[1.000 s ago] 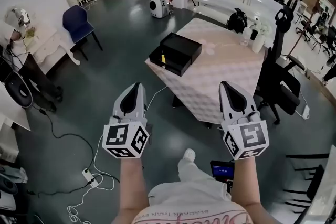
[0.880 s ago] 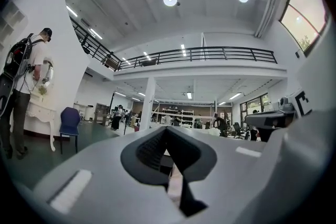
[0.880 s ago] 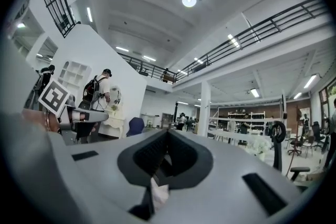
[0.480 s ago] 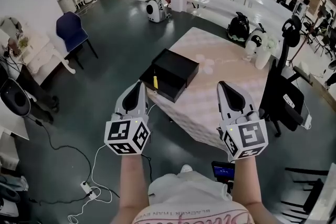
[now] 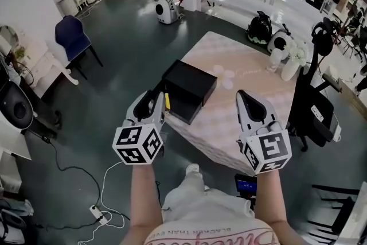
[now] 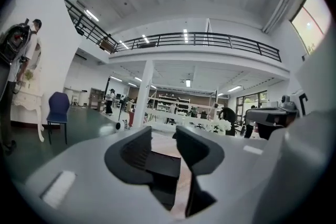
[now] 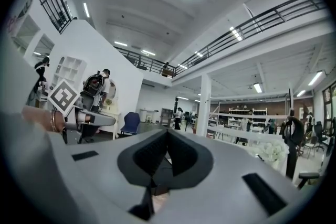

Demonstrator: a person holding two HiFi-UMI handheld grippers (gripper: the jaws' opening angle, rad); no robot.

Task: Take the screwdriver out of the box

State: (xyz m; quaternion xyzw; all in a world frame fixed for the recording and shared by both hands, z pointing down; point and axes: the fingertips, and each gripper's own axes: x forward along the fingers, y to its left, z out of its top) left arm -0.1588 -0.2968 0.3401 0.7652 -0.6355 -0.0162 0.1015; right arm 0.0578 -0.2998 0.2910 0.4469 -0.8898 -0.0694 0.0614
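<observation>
Table (image 5: 252, 94) holds the black box (image 5: 189, 86); shirt (image 5: 212, 235) reads "BLACKER THAN".

Got both bare forearms (image 5: 143, 192) stretched forward side by side, roughly level. My left grey gripper (image 5: 152, 101) has its fingers (image 6: 137, 147) opening, nothing between them. The right grey gripper (image 5: 249, 98) is pinched closed, empty.

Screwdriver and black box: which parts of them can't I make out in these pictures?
- Screwdriver: the head view shows only a small yellow sliver beside the left hand-held gripper, whose empty jaws are opening; its tip is too small to tell.
- Black box inside: dark and mostly under its own top part, head view.
- Left gripper view: the gripper body cuts off most of the box; no screwdriver shows.
</observation>
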